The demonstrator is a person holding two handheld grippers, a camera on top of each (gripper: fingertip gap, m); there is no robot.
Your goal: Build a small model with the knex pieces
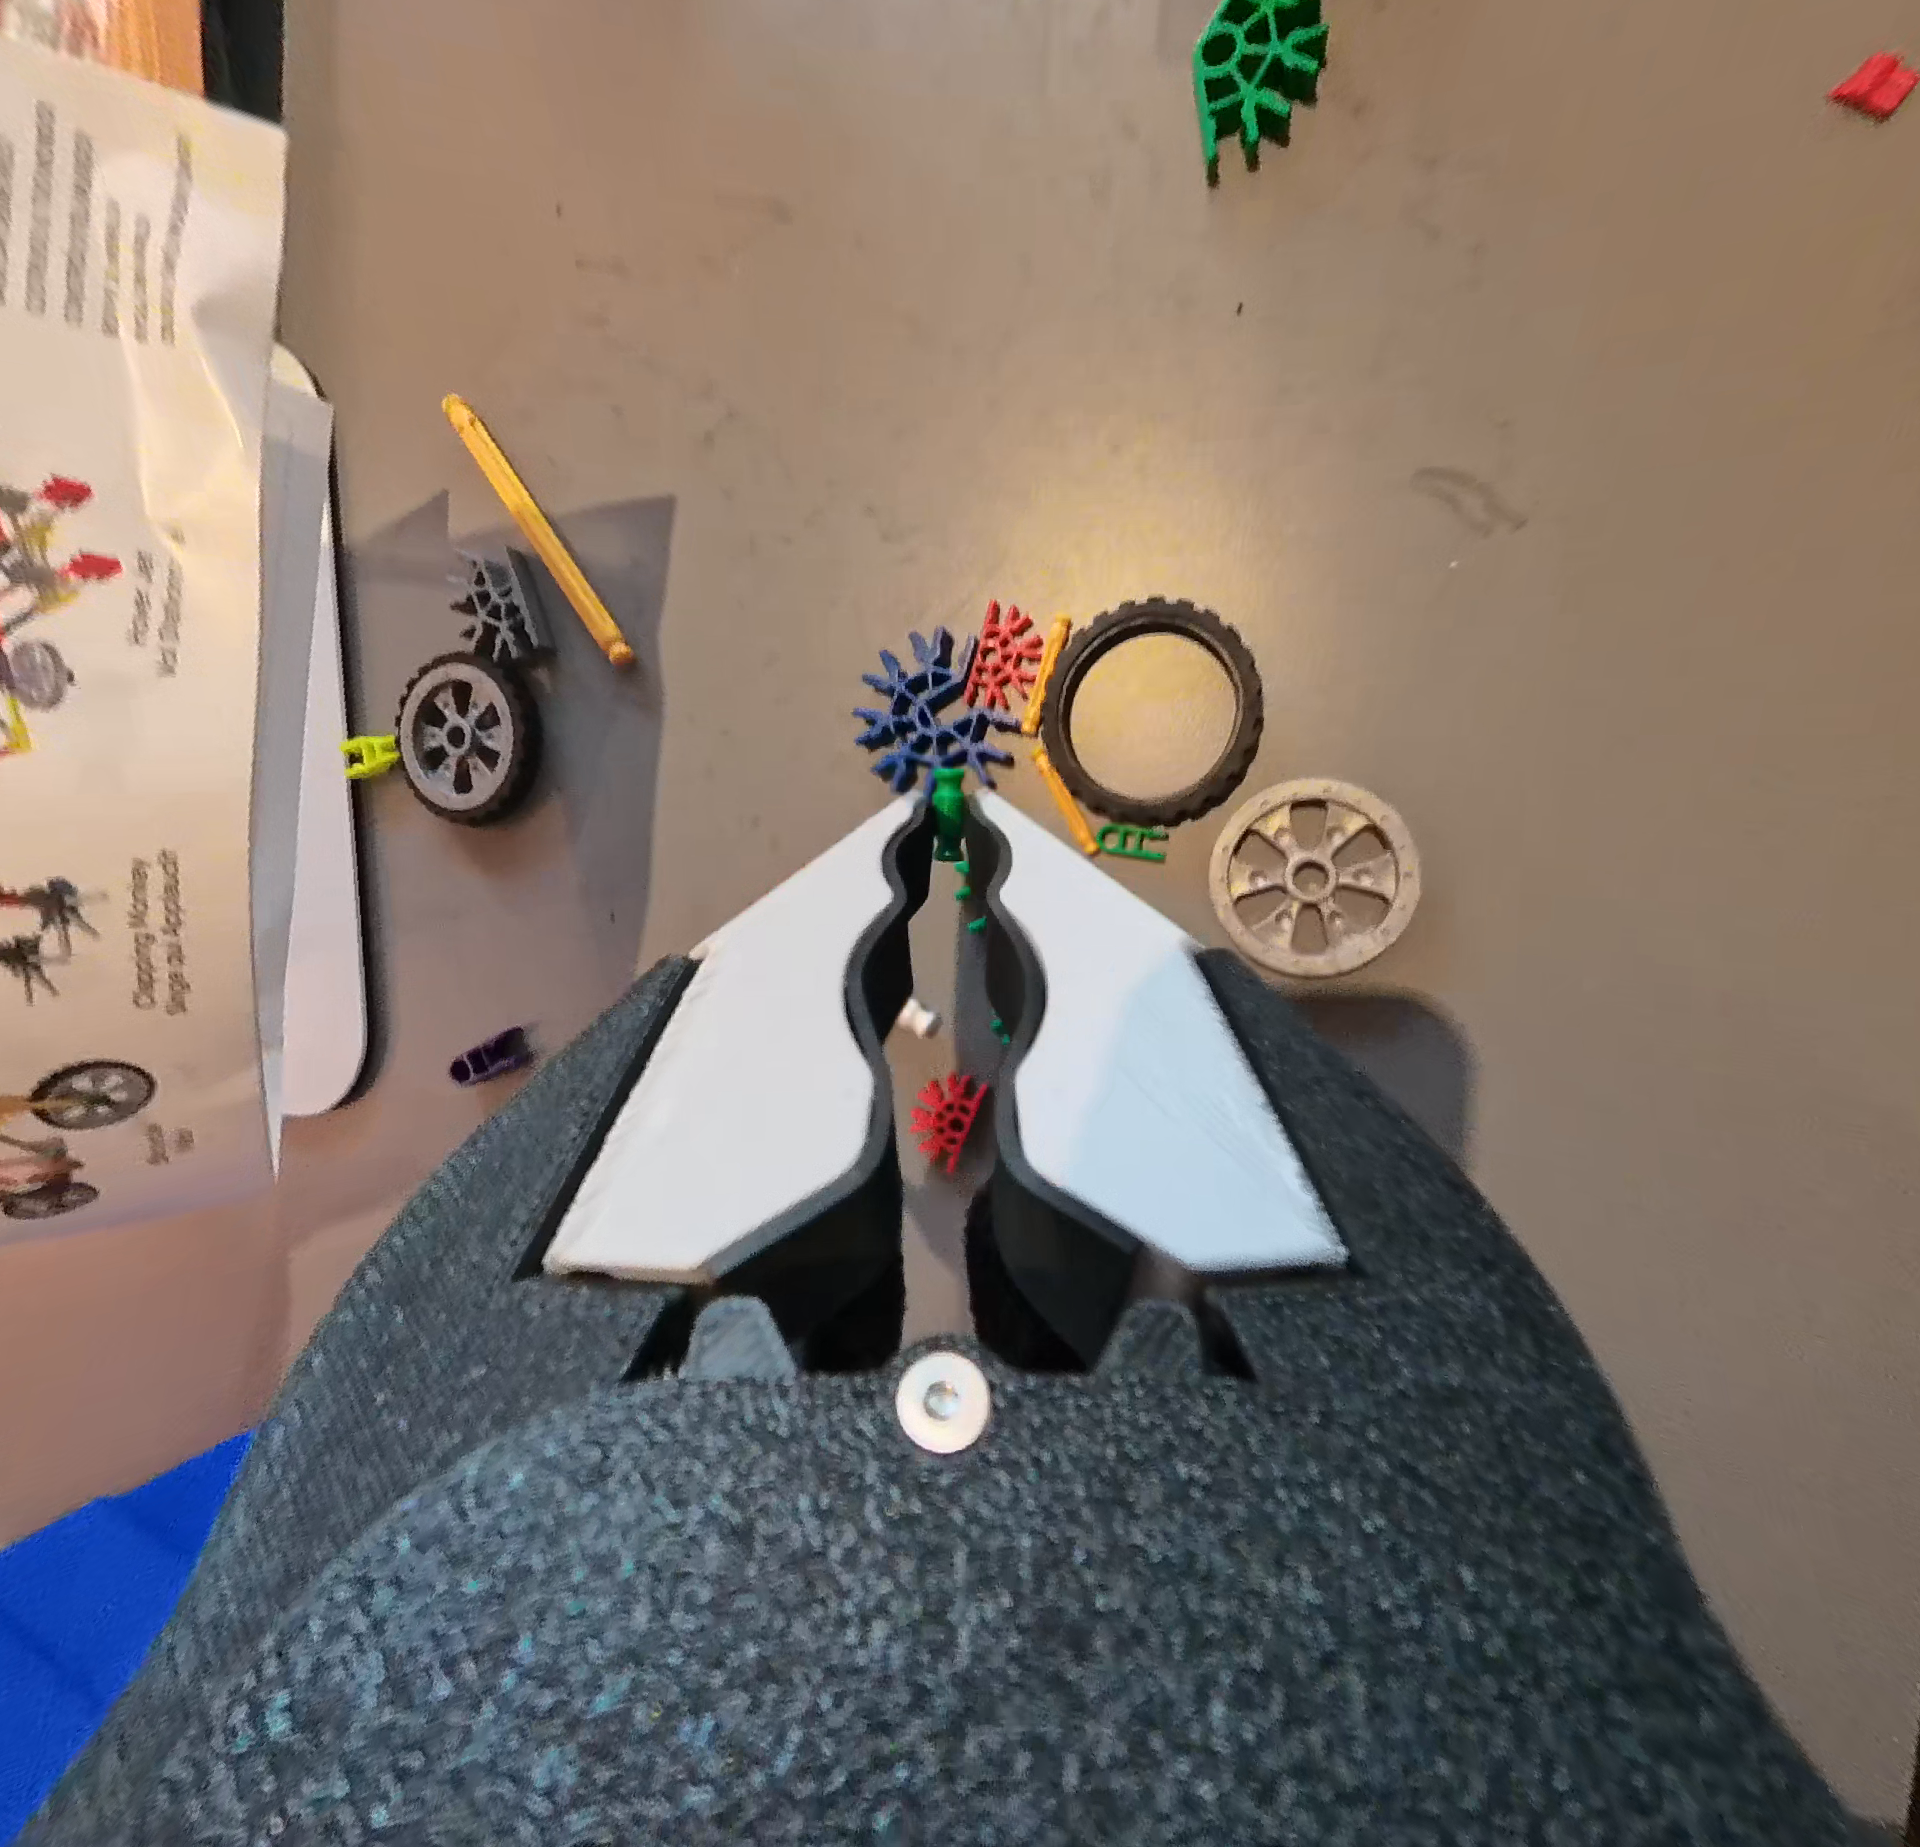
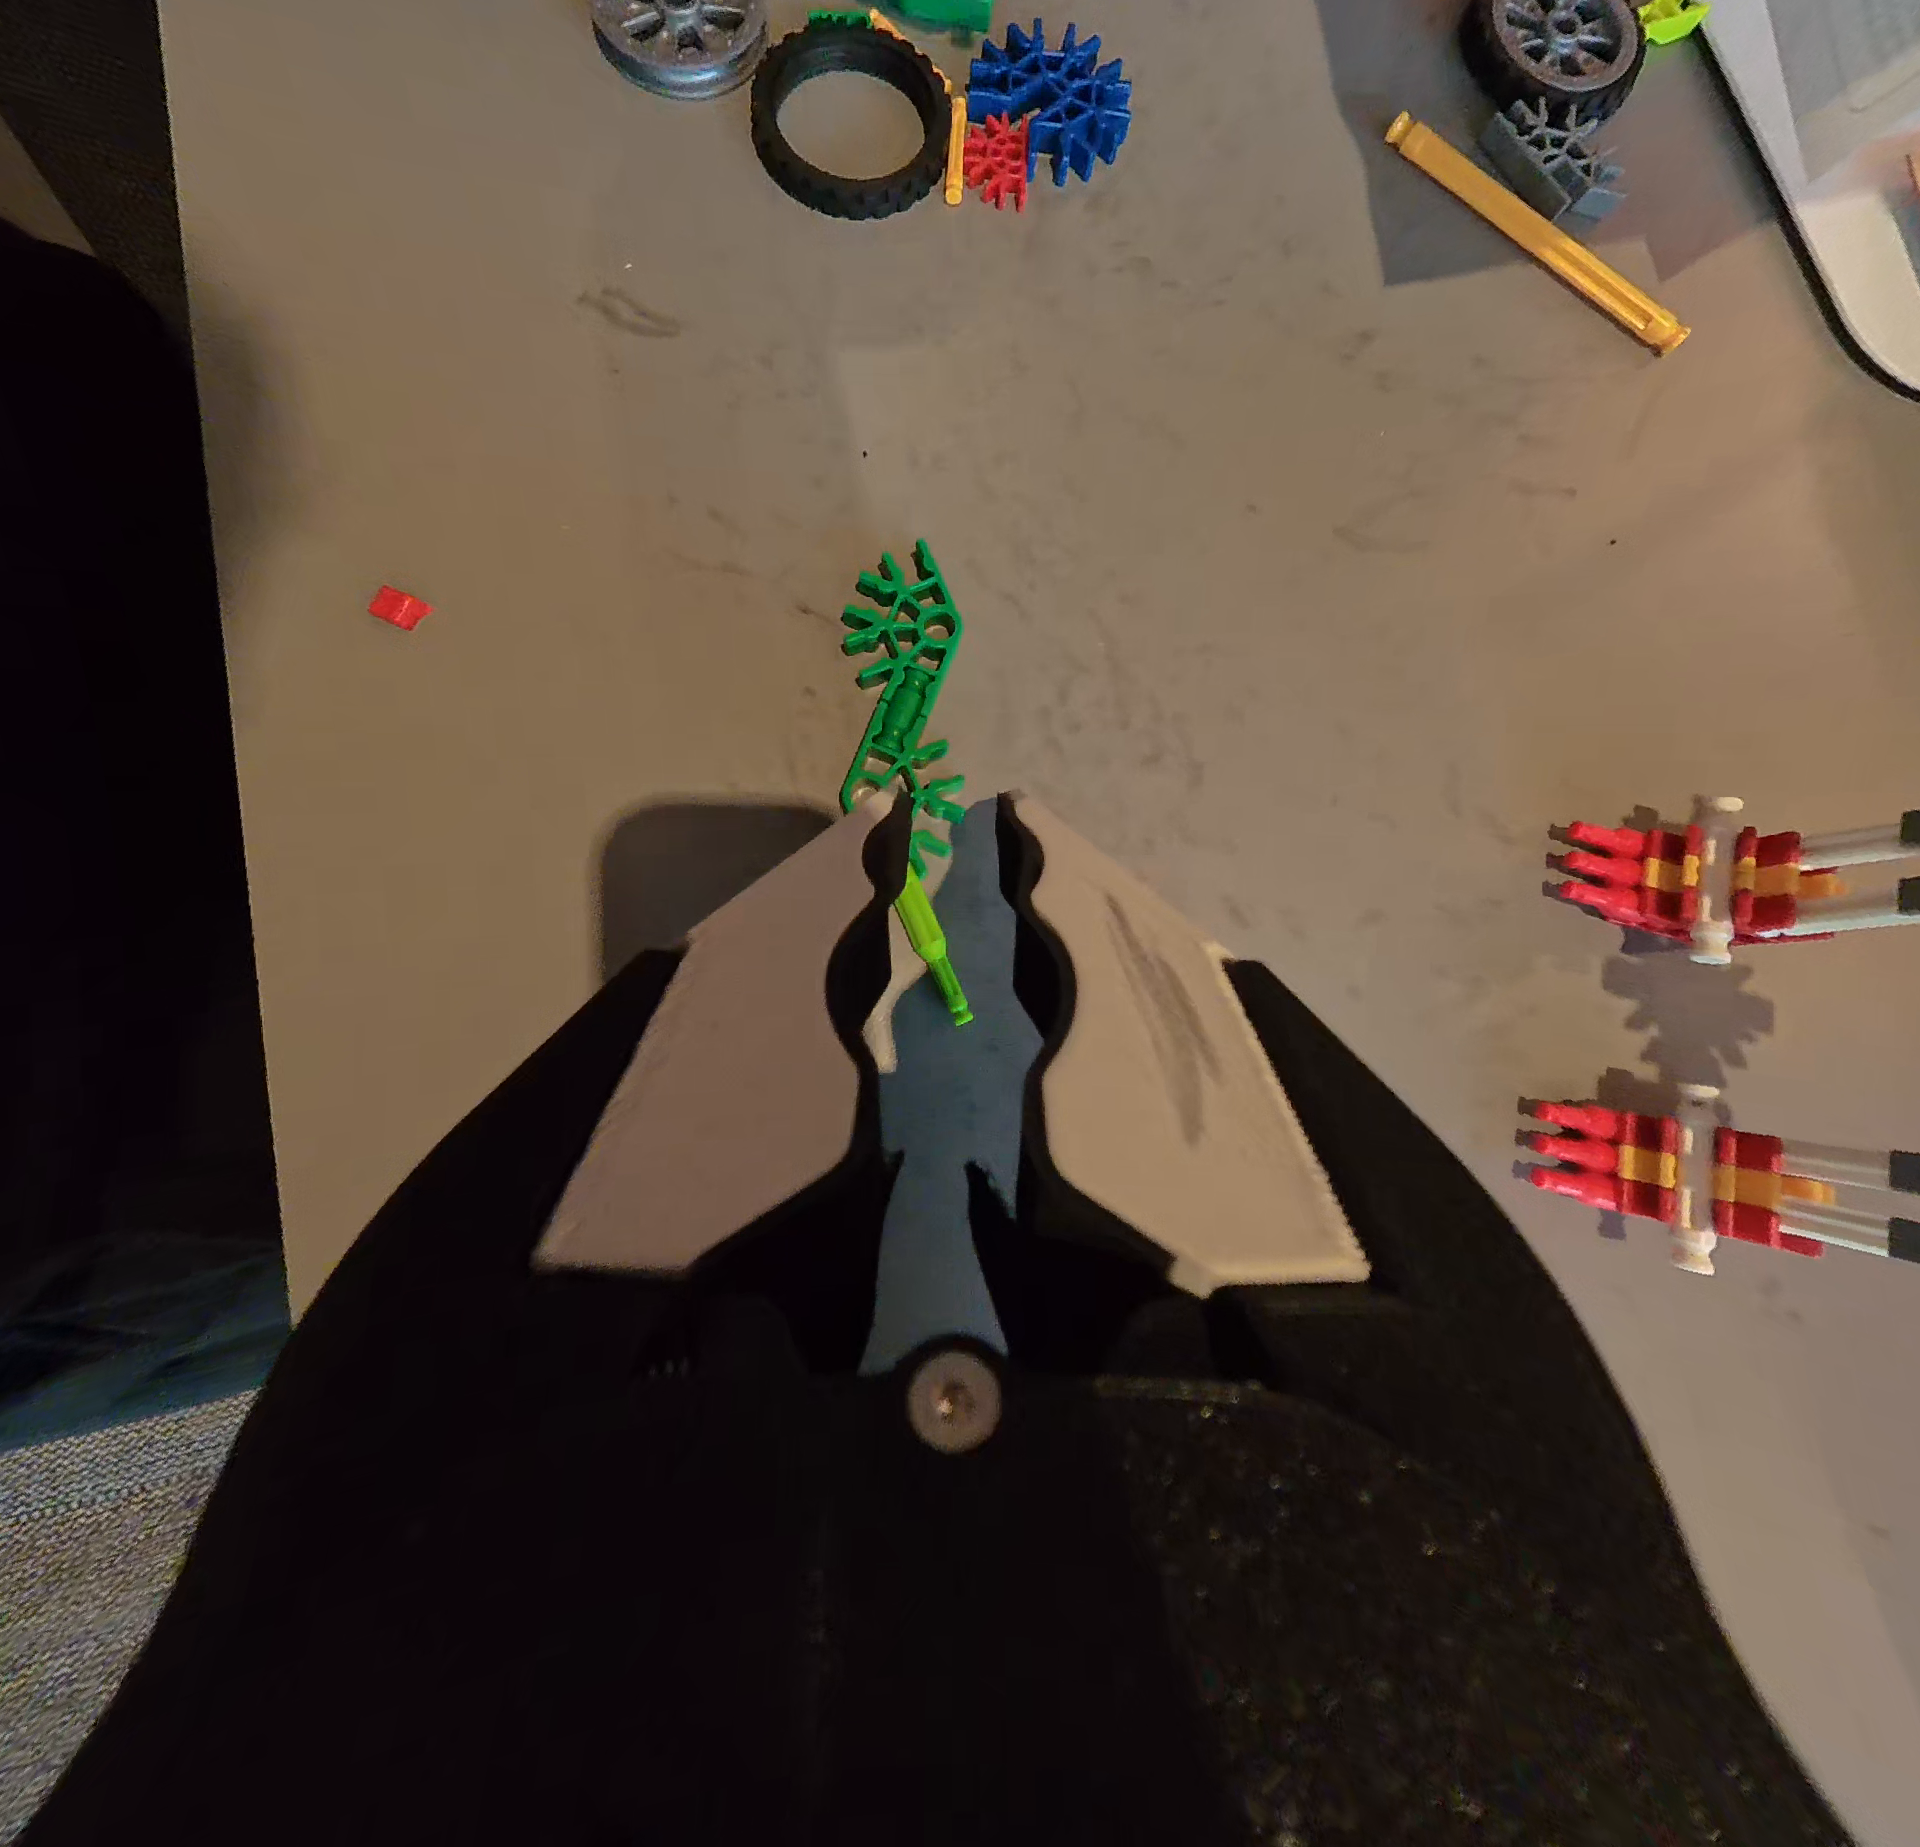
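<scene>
The left tool (image 1: 948, 810) is pinching a small dark green rod (image 1: 947, 810) right at its tips, jaws drawn narrow around it, and that rod is plugging into a blue snowflake connector (image 1: 930, 714) lying just ahead. Beside the blue piece a red connector (image 1: 1003, 656) is touching it, then a short yellow rod (image 1: 1045, 673), then a black rubber tyre (image 1: 1153, 711) lying flat, with a grey spoked wheel hub (image 1: 1313, 876) just to its side. Over on the right, the right tool (image 2: 940, 810) is standing slightly parted, its left fingertip resting against a green connector assembly (image 2: 902, 675) with a lime green rod (image 2: 928, 937) trailing back between the fingers; whether it is truly gripped, I cannot tell. Everything is sitting on a scuffed grey desk (image 1: 935, 343), warm light pooling near the tyre. Farther left, a mounted wheel (image 1: 468, 737) with a grey connector (image 1: 499, 602) and a long yellow rod (image 1: 535, 530) are lying near a printed instruction sheet (image 1: 125, 550). In the right wrist view, two red-and-white assemblies (image 2: 1704, 888) are lying at the right edge, and a small red piece (image 2: 398, 608) is sitting alone, well apart from the rest.
</scene>
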